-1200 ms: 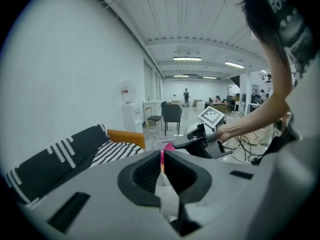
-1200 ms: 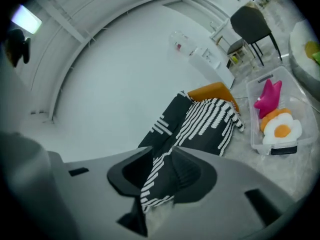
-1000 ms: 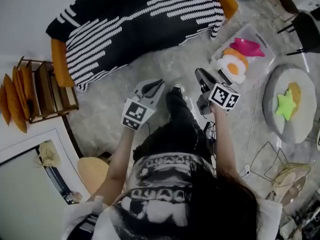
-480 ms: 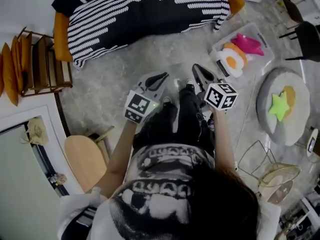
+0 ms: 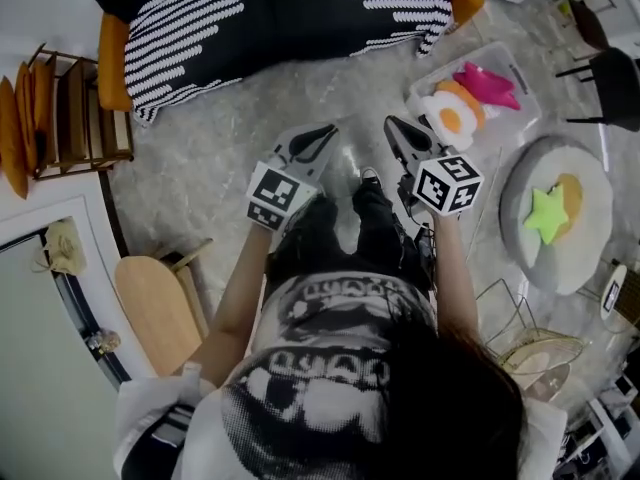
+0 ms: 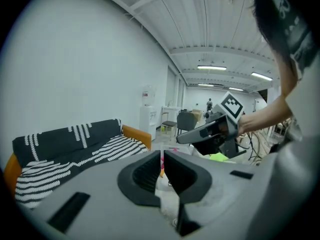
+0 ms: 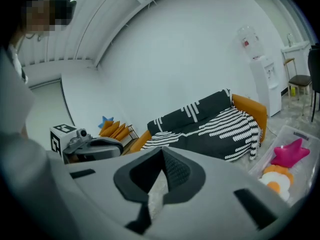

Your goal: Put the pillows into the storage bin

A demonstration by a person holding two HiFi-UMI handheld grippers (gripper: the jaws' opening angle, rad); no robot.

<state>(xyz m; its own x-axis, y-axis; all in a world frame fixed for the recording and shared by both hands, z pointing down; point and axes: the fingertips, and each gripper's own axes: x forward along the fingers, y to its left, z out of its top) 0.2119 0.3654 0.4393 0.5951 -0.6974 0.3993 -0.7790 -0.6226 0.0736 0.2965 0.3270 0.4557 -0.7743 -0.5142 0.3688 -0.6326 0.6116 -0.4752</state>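
My left claw [image 5: 324,134] and right claw [image 5: 394,126] are both closed together, empty, above the floor [image 5: 200,168]. The fried-egg pillow [image 5: 452,120] and pink pillow [image 5: 487,85] lie in the storage bin [image 5: 527,108] (beside the sofa's [image 5: 280,8] end). The green star pillow [image 5: 546,215] sits on a round grey pad [image 5: 590,168].

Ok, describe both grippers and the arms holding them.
The left gripper and right gripper each have a grey moulded body tapering to two black jaws with ribbed pads. Each carries a white cube printed with black square markers. The person's forearms are bare; the shirt is black with a white graphic print.
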